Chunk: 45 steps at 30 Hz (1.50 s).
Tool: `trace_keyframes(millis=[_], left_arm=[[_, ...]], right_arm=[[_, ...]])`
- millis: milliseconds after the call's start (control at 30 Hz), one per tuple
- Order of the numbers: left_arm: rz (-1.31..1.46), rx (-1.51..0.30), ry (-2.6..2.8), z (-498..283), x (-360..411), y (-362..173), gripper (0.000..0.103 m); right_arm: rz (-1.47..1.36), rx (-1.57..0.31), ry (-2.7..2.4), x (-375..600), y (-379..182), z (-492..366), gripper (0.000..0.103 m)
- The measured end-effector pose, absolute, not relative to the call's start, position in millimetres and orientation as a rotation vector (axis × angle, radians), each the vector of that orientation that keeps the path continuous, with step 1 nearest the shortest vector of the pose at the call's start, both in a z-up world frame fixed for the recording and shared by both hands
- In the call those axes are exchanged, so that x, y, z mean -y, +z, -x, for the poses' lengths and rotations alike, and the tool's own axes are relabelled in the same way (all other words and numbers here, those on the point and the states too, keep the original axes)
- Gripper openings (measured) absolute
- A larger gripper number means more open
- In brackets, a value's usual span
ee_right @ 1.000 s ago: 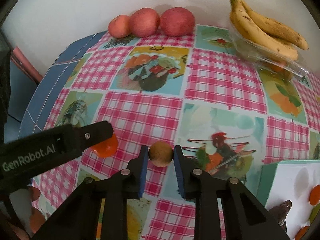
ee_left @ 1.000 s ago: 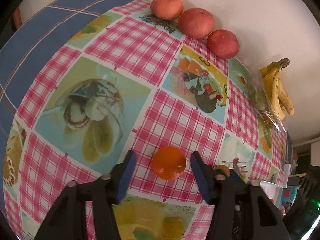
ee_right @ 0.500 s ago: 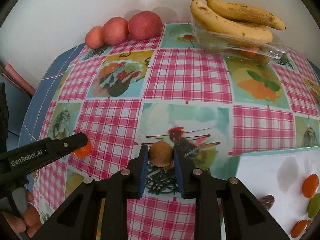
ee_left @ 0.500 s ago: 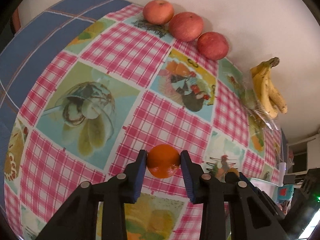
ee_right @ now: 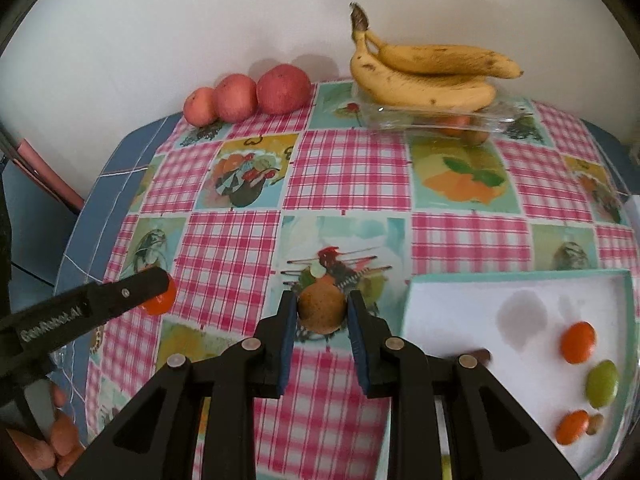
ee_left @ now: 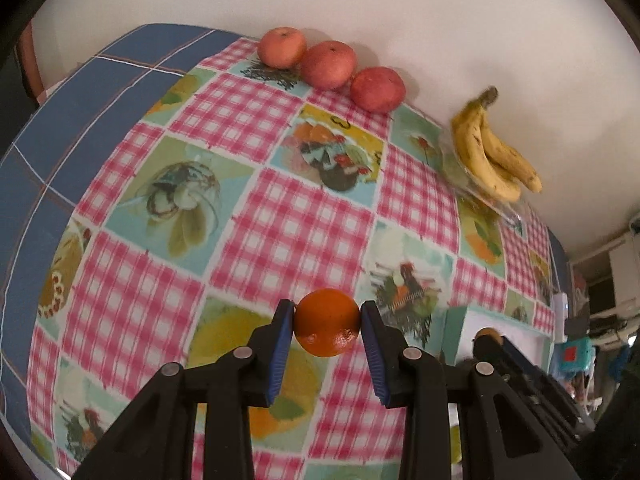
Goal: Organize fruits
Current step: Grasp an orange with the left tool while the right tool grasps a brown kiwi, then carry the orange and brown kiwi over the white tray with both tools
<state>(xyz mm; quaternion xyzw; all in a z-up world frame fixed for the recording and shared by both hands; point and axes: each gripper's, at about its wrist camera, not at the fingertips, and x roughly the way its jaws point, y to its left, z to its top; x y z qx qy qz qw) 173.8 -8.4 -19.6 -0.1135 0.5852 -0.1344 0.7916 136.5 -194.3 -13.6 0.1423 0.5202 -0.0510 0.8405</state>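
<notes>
Both tools have risen off the worktop (ee_right: 352, 168) since a second ago, each carrying its fruit. Left tool (ee_left: 327, 322) is clamped on the orange (ee_left: 327, 322), held above the checked cloth. Right tool (ee_right: 322, 309) is closed on the small brown fruit (ee_right: 322, 309), just left of the white tray (ee_right: 460, 312). Three apples (ee_right: 248, 96) and bananas (ee_right: 428, 76) sit by the wall.

My left gripper (ee_left: 327, 354): matte black frame, blue ribbed pads (ee_left: 280, 354), silver screws behind them. My right gripper (ee_right: 322, 336): same build. White "GenRobot.AI" lettering on the left one's side. Bare skin below that lettering.
</notes>
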Motion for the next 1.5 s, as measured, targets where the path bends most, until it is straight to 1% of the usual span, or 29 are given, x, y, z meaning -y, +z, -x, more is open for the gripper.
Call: trace_keyframes(millis=[200, 467, 733, 1067, 1500], left_arm=[[0.218, -1.259, -0.312, -144, 19, -12, 0.037], [0.202, -1.209, -0.327, -117, 26, 9, 0.037], [0.171, -1.199, -0.362, -93, 45, 14, 0.037], [0.088, -1.215, -0.407, -76, 76, 9, 0.037], [0.000, -1.237, -0.536, -49, 126, 4, 0.037]], right_arm=[[-0.303, -1.075, -0.121, 198, 6, -104, 0.027], [-0.281, -1.057, -0.148, 208, 22, -69, 0.027], [-0.286, -1.019, -0.167, 219, 36, -42, 0.027], [-0.347, -1.024, -0.213, 252, 33, -21, 0.027], [-0.501, -1.027, -0.386, 338, 19, 18, 0.027]])
